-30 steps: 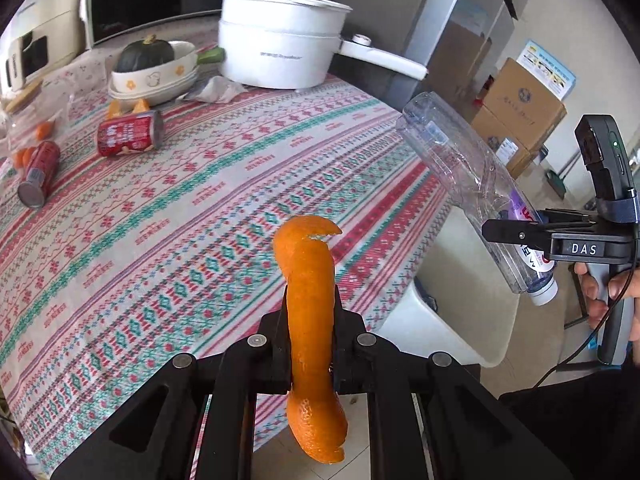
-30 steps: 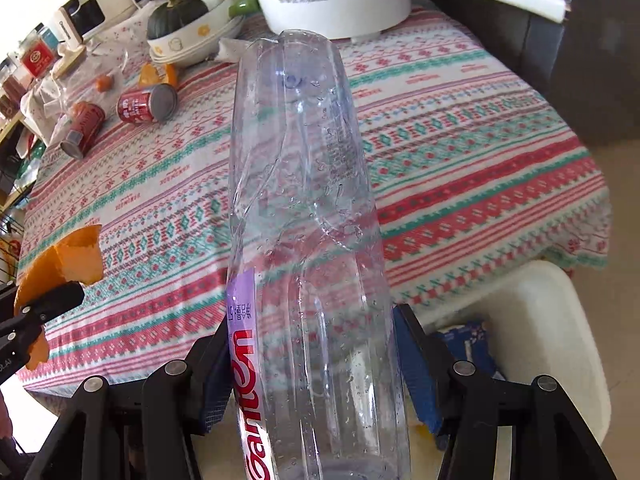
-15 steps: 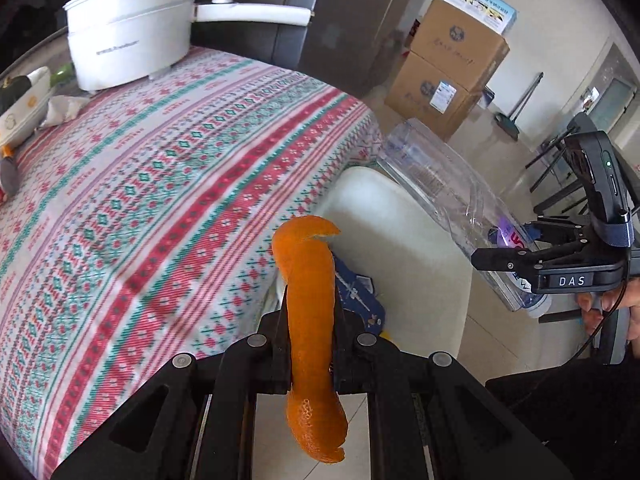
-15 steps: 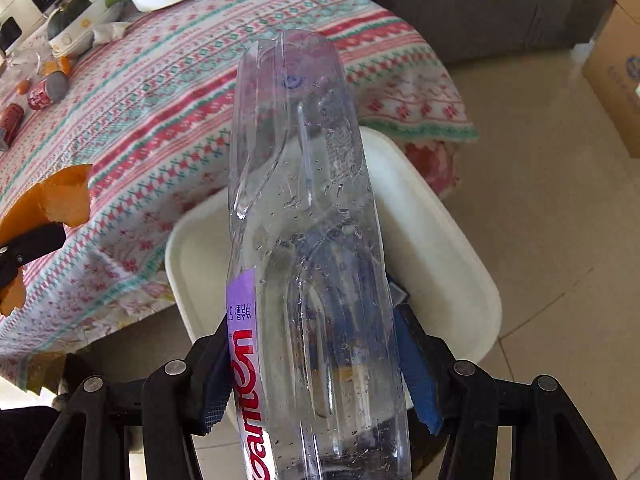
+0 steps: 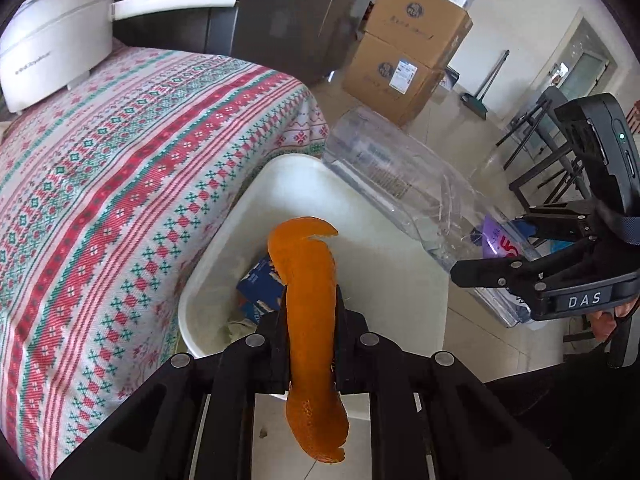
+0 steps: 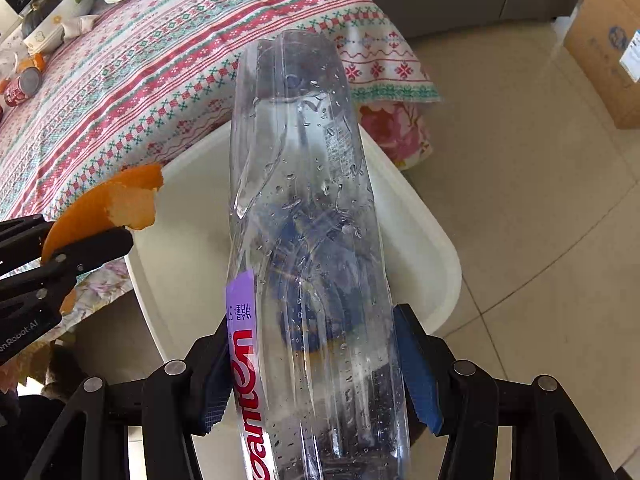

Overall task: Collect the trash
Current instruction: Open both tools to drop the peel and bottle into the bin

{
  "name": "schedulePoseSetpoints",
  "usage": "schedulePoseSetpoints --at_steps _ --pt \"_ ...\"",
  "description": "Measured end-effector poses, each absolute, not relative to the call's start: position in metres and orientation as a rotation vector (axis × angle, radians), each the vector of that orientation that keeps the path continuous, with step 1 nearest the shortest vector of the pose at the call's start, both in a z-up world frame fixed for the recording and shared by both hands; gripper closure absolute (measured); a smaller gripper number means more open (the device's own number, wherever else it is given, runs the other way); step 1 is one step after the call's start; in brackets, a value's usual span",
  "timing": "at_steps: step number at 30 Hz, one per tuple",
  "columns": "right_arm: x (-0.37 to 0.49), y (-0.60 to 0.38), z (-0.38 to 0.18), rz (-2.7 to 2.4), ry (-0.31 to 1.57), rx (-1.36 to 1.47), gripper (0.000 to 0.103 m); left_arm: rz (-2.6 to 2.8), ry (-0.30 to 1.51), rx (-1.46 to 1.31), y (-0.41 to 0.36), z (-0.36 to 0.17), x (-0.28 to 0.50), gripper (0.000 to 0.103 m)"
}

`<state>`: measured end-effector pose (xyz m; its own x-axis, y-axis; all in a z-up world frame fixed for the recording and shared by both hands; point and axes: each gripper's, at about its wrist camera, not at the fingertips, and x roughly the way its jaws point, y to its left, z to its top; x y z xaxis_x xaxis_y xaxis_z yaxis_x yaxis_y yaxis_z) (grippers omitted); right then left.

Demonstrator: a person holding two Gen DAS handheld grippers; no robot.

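Pinching a curled strip of orange peel (image 5: pixel 310 292) between its two black fingers, the left gripper (image 5: pixel 310 320) hangs over the white trash bin (image 5: pixel 360 184), which stands on the tiled floor just beside the table's edge. The peel stands upright in the grip, its top curling toward 2 o'clock and its lower tail hanging below the jaws toward 6 o'clock. Inside the bin, at about 10 o'clock from the peel, lies a blue carton (image 5: pixel 260 284) with some pale scraps under it.

At 3 o'clock in the left wrist view, the right gripper (image 5: pixel 516 256) is clamped on a clear plastic bottle (image 5: pixel 404 184) near its purple-labelled end; the bottle slants up toward 10 o'clock, its far end over the bin's rim. Seen from the right wrist, the same bottle (image 6: pixel 304 248) fills the middle, squeezed and dented between blue-padded fingers (image 6: pixel 416 364), with droplets inside (the red lettering runs along its lower left side). The bin's rim (image 6: pixel 436 248) shows behind it, and the peel (image 6: pixel 108 208) sits at 9 o'clock.

The patterned tablecloth (image 5: pixel 100 184) carries a white pot (image 5: pixel 56 48) at 11 o'clock; cardboard boxes (image 5: pixel 404 52) stand stacked at 1 o'clock.
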<state>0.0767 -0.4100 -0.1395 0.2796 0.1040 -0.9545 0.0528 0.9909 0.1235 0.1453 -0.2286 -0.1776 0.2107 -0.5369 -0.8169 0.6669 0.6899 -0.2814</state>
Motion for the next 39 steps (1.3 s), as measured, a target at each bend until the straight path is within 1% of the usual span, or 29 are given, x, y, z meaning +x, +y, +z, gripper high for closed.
schedulePoseSetpoints --at_steps 1,2,3,4,5,11,21,27,30,32,34,39 --pt "0.077 -0.410 -0.141 0.032 1.294 0.139 0.040 -0.828 1.070 0.144 -0.230 -0.177 0.146 0.075" --pt "0.077 -0.410 -0.142 0.029 1.299 0.135 0.040 -0.805 1.061 0.148 -0.230 -0.176 0.147 0.061" --pt "0.077 -0.410 -0.144 0.026 1.306 0.129 0.040 -0.786 1.049 0.149 -0.229 -0.173 0.147 0.052" --pt "0.077 -0.409 -0.145 0.025 1.313 0.121 0.040 -0.772 1.035 0.149 -0.227 -0.170 0.148 0.038" --pt "0.077 -0.407 -0.145 0.029 1.319 0.109 0.040 -0.760 1.020 0.147 -0.223 -0.166 0.148 0.031" --pt "0.081 -0.401 -0.145 0.045 1.333 0.077 0.040 -0.665 0.990 0.159 -0.182 -0.151 0.154 0.026" --pt "0.089 -0.381 -0.173 0.067 1.469 0.004 0.040 -0.514 0.953 0.167 -0.097 -0.129 0.153 0.022" --pt "0.102 -0.373 -0.177 0.067 1.498 0.007 0.039 -0.450 0.945 0.125 -0.047 -0.120 0.152 0.021" --pt "0.109 -0.371 -0.174 0.057 1.498 0.058 0.037 -0.419 0.938 0.102 -0.025 -0.115 0.151 0.020" --pt "0.114 -0.367 -0.166 0.054 1.477 0.077 0.030 -0.400 0.933 0.089 -0.011 -0.113 0.149 0.019" --pt "0.119 -0.359 -0.157 0.065 1.446 0.078 0.028 -0.381 0.931 0.082 0.003 -0.112 0.148 0.018" --pt "0.128 -0.337 -0.138 0.094 1.386 0.053 0.027 -0.329 0.932 0.063 0.036 -0.112 0.145 0.018"
